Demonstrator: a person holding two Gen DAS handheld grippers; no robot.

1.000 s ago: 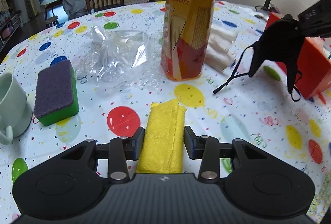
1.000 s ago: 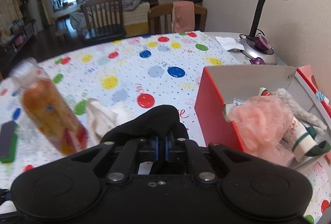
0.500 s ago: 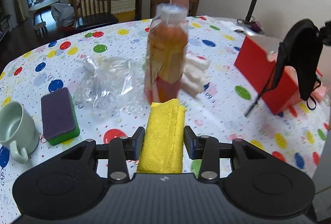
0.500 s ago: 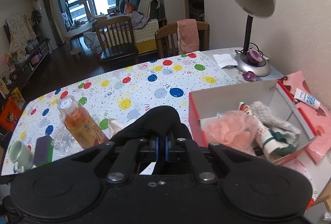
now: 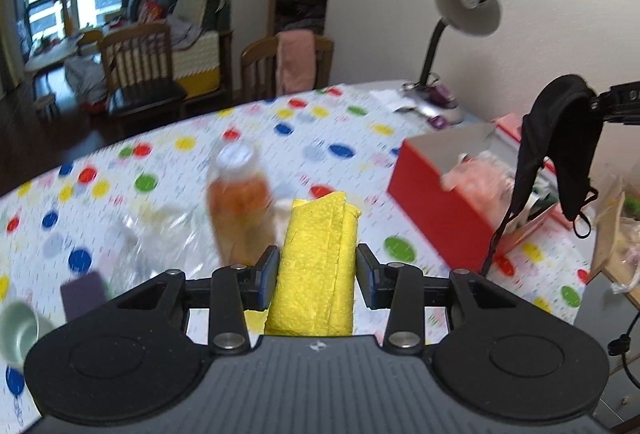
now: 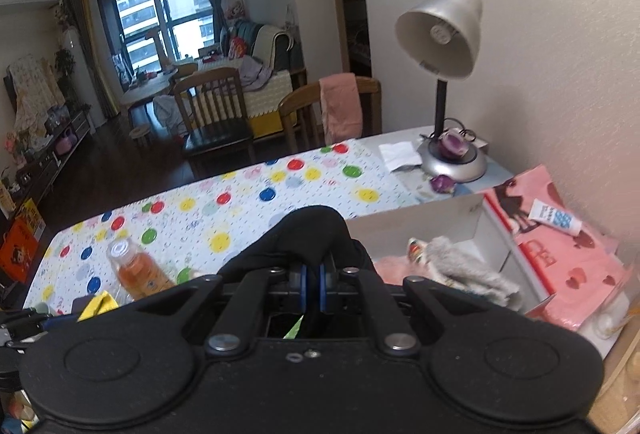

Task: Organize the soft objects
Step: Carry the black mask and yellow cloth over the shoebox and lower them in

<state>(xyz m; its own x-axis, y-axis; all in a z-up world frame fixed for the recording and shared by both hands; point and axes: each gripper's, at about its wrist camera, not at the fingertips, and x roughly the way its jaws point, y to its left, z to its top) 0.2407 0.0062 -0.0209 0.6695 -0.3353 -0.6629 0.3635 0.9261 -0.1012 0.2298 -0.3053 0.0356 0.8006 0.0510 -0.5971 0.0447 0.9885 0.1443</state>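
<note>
Both grippers are holding cloth above the polka-dot-covered counter [image 5: 340, 137]. Near its right edge, the red cardboard box [image 5: 436, 201] is sitting open. My right gripper [image 6: 312, 276] is pinching a black fabric face mask [image 5: 568, 137] above that box. My left gripper [image 5: 316, 268] is clamping a folded yellow cleaning cloth [image 5: 316, 266] between its fingers.

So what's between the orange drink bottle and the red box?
In the left wrist view, only bare spotted tablecloth lies between the orange drink bottle and the red box.
</note>
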